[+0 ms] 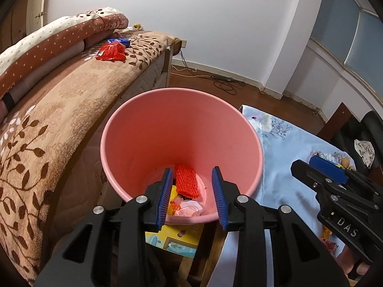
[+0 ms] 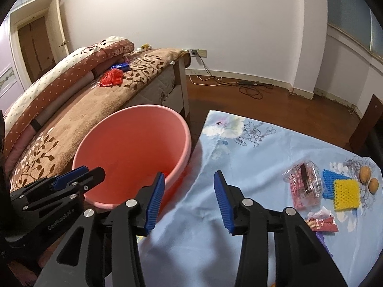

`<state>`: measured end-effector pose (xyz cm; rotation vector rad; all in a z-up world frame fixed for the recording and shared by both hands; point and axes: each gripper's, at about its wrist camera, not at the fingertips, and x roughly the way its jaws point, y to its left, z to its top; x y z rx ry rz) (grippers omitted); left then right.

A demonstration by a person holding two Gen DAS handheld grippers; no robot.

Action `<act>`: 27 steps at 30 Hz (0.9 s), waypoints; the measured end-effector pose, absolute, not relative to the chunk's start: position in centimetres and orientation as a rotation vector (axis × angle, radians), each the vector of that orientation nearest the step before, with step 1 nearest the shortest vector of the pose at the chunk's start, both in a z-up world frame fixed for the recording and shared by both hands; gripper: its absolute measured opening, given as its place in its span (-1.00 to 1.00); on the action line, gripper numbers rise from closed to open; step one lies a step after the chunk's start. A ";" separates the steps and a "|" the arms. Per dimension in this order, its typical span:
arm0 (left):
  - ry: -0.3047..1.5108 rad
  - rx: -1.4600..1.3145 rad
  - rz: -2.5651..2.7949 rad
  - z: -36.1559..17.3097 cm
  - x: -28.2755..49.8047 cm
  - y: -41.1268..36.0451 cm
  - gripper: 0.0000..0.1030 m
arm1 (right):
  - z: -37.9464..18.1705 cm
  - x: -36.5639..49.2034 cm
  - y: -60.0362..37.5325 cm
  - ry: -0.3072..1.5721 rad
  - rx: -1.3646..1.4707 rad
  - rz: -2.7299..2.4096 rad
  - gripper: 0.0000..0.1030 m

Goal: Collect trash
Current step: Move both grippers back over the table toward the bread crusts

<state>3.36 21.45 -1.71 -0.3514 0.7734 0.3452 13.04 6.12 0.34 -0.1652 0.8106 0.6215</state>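
A pink bin [image 1: 182,129] stands between the bed and a cloth-covered table; it also shows in the right wrist view [image 2: 134,148]. Inside it lie a red foam net [image 1: 186,181] and crumpled wrappers [image 1: 186,209]. My left gripper [image 1: 192,177] is open and empty above the bin's near rim. My right gripper [image 2: 189,179] is open and empty over the blue floral cloth [image 2: 251,167], right of the bin. On the cloth lie a clear plastic wrapper [image 2: 304,184], a yellow foam net [image 2: 347,195] on a blue foam net [image 2: 329,179], and a red wrapper [image 2: 322,221].
A red packet [image 2: 111,77] and a blue packet [image 2: 119,67] lie on the brown leaf-patterned bed [image 2: 71,124] beside folded quilts. Two walnuts [image 2: 368,179] sit at the cloth's far right. Cables lie on the wooden floor [image 2: 249,88]. A yellow box [image 1: 174,239] is below the bin.
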 end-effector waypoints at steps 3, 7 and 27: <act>0.773 -0.345 0.340 -1.5 3.3 21.0 -0.34 | 0.4 13.0 5.6 0.817 -0.156 0.603 -0.18; 0.776 -0.337 0.335 -1.4 3.4 20.5 -0.33 | 0.8 12.6 4.8 0.806 -0.146 0.585 -0.14; 0.797 -0.287 0.303 -1.5 4.3 18.3 -0.33 | 1.9 11.6 2.6 0.754 -0.139 0.522 -0.07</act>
